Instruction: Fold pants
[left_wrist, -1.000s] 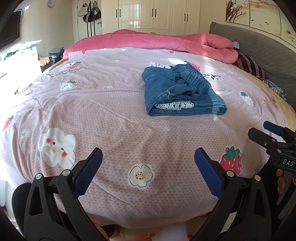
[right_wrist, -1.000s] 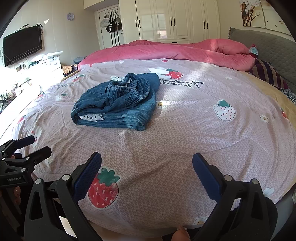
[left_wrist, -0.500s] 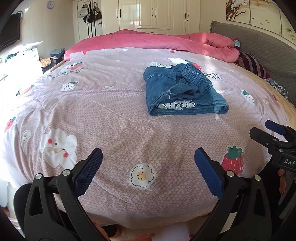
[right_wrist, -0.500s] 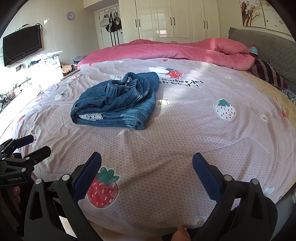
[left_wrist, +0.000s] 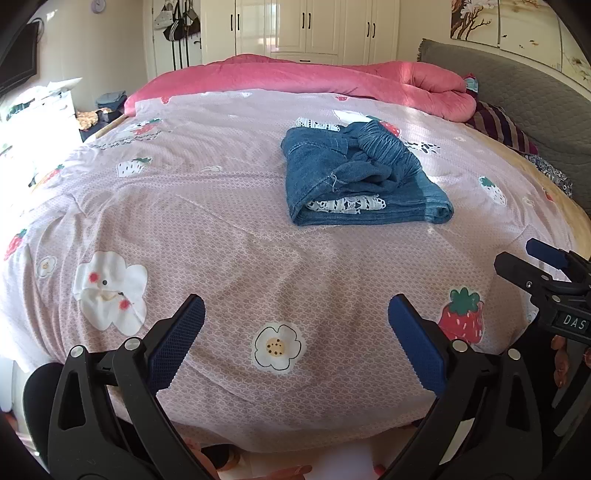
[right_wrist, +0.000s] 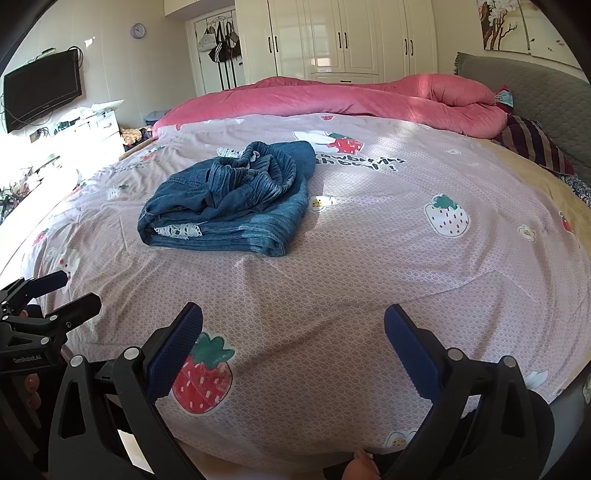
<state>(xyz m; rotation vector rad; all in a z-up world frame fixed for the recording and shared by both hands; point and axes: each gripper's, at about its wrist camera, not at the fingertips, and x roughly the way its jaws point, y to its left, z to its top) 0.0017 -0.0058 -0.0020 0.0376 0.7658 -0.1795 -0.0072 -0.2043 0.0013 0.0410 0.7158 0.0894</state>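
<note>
Both tongs (left_wrist: 295, 332) (right_wrist: 293, 341) spread, empty | pants (left_wrist: 354, 181) folded, inner layers hidden

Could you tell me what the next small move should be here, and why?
Probably pull both grippers back and stop. The jeans already lie in a compact folded stack on the bed, only the bunched waistband on top being untidy. The left gripper and right gripper are open, empty and well short of them.
</note>
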